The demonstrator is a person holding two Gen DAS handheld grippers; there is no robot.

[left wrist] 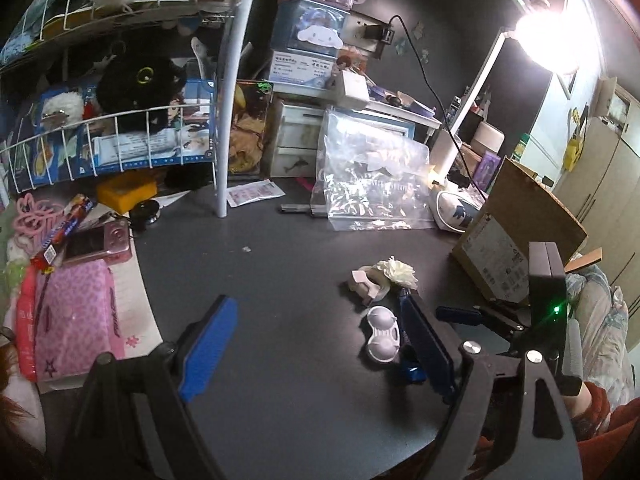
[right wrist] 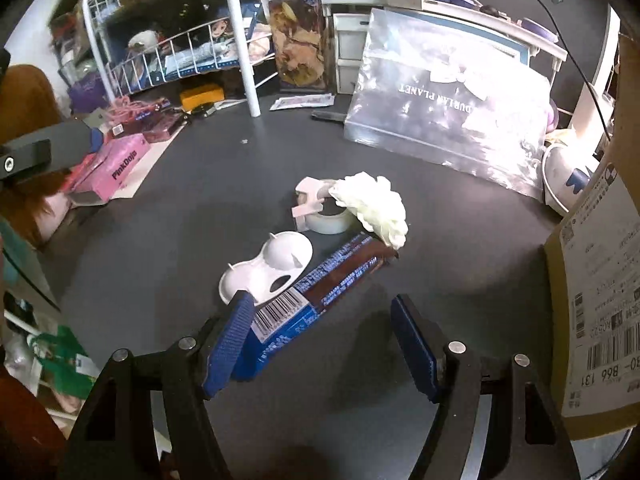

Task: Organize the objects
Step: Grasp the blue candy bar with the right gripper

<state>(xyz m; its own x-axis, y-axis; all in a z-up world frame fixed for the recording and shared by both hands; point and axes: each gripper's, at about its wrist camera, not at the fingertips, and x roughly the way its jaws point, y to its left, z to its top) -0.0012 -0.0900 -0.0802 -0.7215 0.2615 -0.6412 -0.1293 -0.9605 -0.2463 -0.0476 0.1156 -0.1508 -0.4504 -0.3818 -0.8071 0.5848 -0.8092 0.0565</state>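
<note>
Hovering low over the dark table (right wrist: 168,208), the right gripper (right wrist: 324,340) stands wide open and empty, jaws straddling the near end of the blue-and-brown snack packet (right wrist: 320,284), evidently lined up for pickup. That packet lies flat, touching the white twin-cup case (right wrist: 266,270), near the tape roll (right wrist: 326,216) and white flower (right wrist: 374,206). Left gripper (left wrist: 320,344) is likewise open, holding nothing.

Open left tongs (left wrist: 316,356) hover near white case (left wrist: 383,339)

Dim room, glaring lamp (left wrist: 540,36) upper right, fisheye-bent edges, soft shadows
</note>
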